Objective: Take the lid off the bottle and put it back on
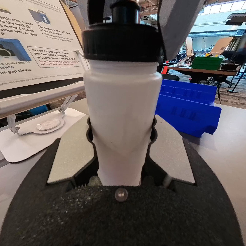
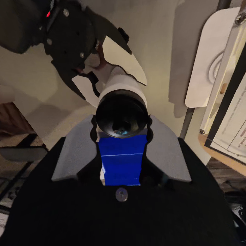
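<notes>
Bottle (image 1: 122,106) clamped upright by our left tongs (image 1: 121,127) to steady it; right tongs (image 2: 121,125) closed around black lid (image 2: 121,114), we judge for unscrewing.

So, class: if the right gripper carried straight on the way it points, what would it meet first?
The black lid on the white bottle: the right gripper already flanks it; past that, probably the table.

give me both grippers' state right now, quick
left gripper: shut on the white bottle, pads pressing its sides.
right gripper: closed around the black lid, which is on the bottle.
</notes>
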{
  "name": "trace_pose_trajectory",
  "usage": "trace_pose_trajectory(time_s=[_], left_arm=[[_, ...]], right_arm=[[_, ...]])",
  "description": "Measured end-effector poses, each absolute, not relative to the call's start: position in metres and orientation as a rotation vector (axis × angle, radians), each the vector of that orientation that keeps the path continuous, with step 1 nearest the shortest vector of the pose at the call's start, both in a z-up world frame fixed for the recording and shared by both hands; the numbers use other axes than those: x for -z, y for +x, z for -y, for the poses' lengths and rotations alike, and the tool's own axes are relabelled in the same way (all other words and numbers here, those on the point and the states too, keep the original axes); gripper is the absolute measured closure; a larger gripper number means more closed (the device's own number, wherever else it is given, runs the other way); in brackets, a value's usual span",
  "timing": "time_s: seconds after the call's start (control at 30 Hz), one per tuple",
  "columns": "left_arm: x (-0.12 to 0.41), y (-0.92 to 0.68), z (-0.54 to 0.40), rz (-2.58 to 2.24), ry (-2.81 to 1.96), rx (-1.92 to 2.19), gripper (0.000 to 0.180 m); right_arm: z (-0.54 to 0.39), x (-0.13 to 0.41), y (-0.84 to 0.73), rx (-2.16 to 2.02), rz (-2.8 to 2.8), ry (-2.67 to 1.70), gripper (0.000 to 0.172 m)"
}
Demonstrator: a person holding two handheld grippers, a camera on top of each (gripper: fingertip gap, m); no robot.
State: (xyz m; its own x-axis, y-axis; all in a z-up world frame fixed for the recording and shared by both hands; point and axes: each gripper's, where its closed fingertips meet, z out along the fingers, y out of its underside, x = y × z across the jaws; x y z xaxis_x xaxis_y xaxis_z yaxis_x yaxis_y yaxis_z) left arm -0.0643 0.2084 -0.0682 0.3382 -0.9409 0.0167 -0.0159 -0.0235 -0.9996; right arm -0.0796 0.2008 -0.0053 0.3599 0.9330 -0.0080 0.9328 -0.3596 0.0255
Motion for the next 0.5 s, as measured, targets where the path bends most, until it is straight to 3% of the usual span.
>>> trace_pose_trajectory(time_s=[0.2, 0.37, 0.43, 0.5], left_arm=[[0.069, -0.066, -0.21, -0.949, -1.389, 0.964, 0.096], [0.069, -0.066, -0.21, -0.947, -1.393, 0.963, 0.096], [0.069, -0.067, -0.211, -0.943, -1.393, 0.972, 0.096], [0.069, -0.067, -0.212, -0.941, -1.393, 0.975, 0.096]], right_arm=[[-0.203, 0.003, -0.086, 0.087, -1.703, 2.678, 0.099], [-0.204, -0.006, -0.089, 0.148, -1.336, 3.026, 0.072], [-0.207, -0.015, -0.092, 0.169, -1.124, 3.193, 0.053], [-0.209, -0.021, -0.092, 0.201, -0.785, 3.337, 0.057]])
